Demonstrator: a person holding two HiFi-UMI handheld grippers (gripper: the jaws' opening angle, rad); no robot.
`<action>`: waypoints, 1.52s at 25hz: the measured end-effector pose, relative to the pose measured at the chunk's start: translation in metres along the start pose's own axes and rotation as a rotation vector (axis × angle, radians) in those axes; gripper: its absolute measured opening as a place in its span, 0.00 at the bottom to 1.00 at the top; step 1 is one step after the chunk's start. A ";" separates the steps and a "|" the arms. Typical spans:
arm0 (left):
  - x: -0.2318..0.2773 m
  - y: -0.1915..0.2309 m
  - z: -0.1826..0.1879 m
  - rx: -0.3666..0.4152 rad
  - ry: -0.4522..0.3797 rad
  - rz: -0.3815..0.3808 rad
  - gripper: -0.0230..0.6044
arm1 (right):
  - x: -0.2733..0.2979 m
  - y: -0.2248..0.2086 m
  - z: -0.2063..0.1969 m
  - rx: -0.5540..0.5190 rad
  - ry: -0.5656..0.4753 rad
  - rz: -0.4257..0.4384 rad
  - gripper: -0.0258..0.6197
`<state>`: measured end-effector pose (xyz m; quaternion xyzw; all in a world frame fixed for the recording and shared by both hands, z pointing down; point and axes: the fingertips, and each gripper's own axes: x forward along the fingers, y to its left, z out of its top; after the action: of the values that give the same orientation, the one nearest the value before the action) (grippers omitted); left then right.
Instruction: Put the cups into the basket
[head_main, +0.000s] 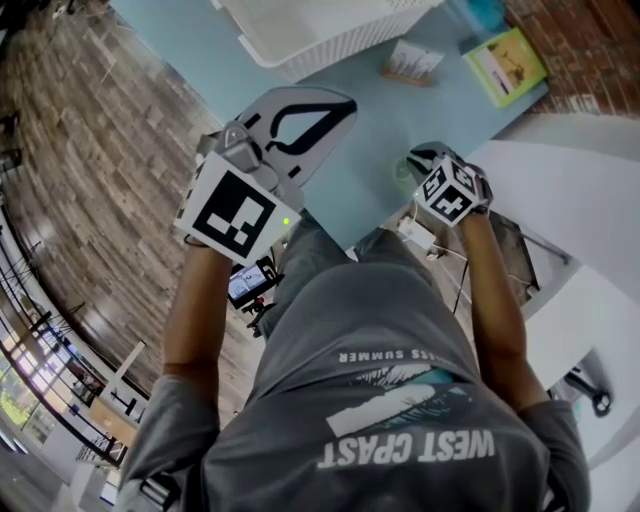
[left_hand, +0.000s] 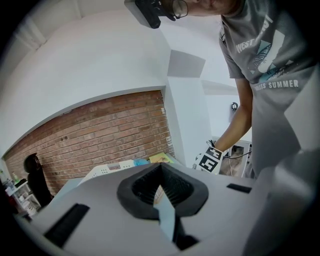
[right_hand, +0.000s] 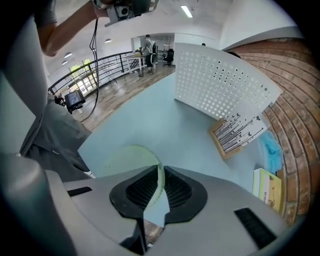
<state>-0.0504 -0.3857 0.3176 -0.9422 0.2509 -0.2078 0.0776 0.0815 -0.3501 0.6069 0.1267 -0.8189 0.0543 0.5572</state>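
Blue table: right gripper jaws pinch green cup.

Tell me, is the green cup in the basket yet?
Out: the right gripper is shut on the green cup rim over the blue table, apart from the white basket.

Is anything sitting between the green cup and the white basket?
Nothing visible does. Bare table runs from the green cup, in the right gripper, to the basket; the printed card sits aside.
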 end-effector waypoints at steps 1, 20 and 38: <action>-0.002 0.002 -0.001 0.000 -0.001 0.002 0.03 | 0.000 0.000 -0.001 0.008 0.004 -0.001 0.10; -0.029 0.036 -0.015 0.001 0.002 0.063 0.03 | -0.099 -0.015 0.129 -0.202 -0.208 -0.168 0.09; -0.035 0.097 -0.032 -0.021 -0.003 0.099 0.03 | -0.145 -0.046 0.222 -0.289 -0.319 -0.214 0.09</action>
<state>-0.1347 -0.4528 0.3097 -0.9298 0.2993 -0.1997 0.0781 -0.0553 -0.4238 0.3877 0.1388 -0.8777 -0.1437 0.4355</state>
